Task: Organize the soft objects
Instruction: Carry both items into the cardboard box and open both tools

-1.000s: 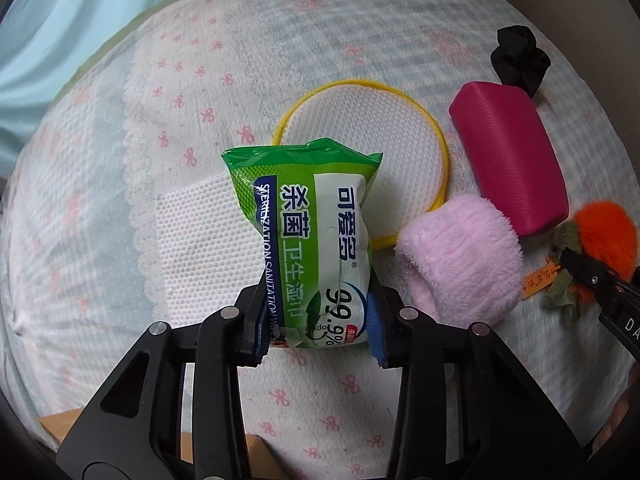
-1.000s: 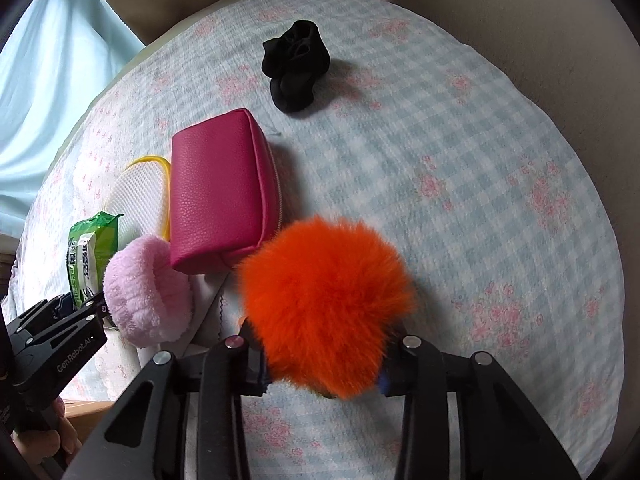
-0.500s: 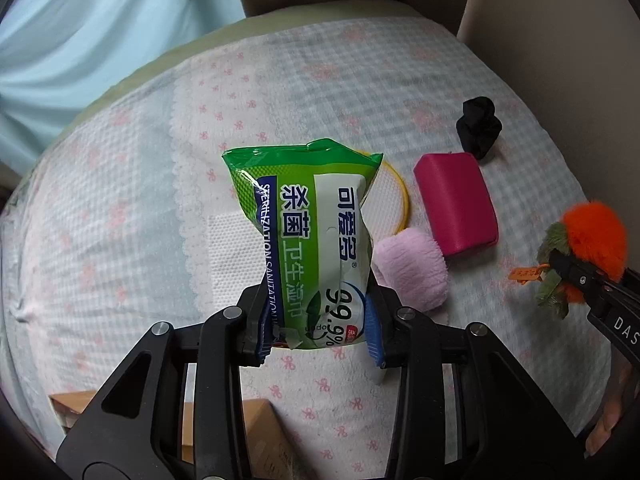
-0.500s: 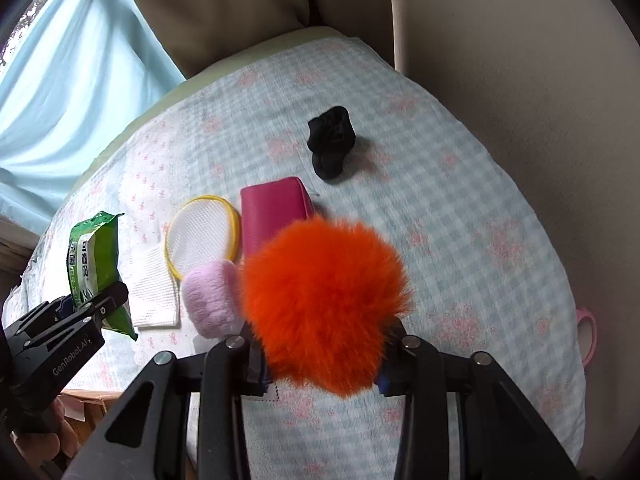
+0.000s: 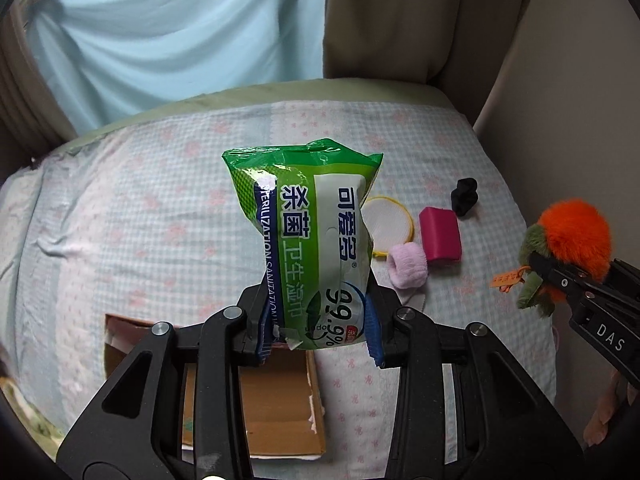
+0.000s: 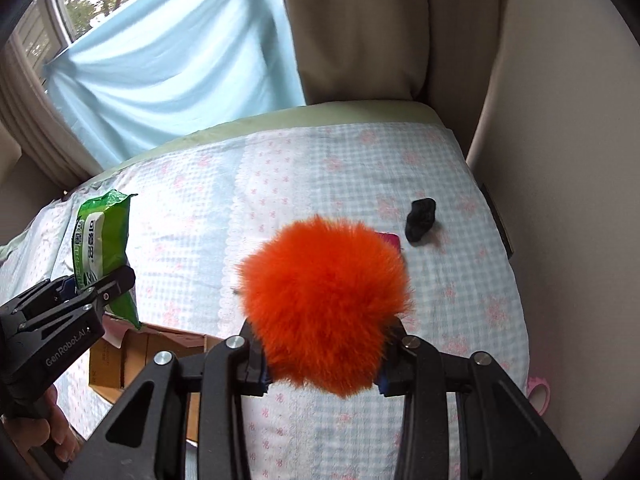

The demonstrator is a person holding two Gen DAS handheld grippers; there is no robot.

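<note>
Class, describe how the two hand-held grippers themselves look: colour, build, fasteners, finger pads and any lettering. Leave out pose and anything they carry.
Both are matte black plastic with triangular cut-outs and round silver screws. The left hand-held gripper has ribbed blue pads on its fingertips, and its side reads "GenRobot.AI" in white. The right hand-held gripper shows the same blue pads; its side carries the white letters "DAS". No cables or sleeves show.

Below me lies a bed [image 5: 120, 208] under a pale blue checked sheet with pink bows, a strip of white lace-edged cloth running across it. A light blue curtain [image 5: 168, 40] hangs over the window behind, and a beige drape [image 6: 352, 28] hangs beside it. An open cardboard box [image 5: 276, 412] sits at the bed's near edge. Off the bed's right side I see something pink [image 6: 538, 392].
</note>
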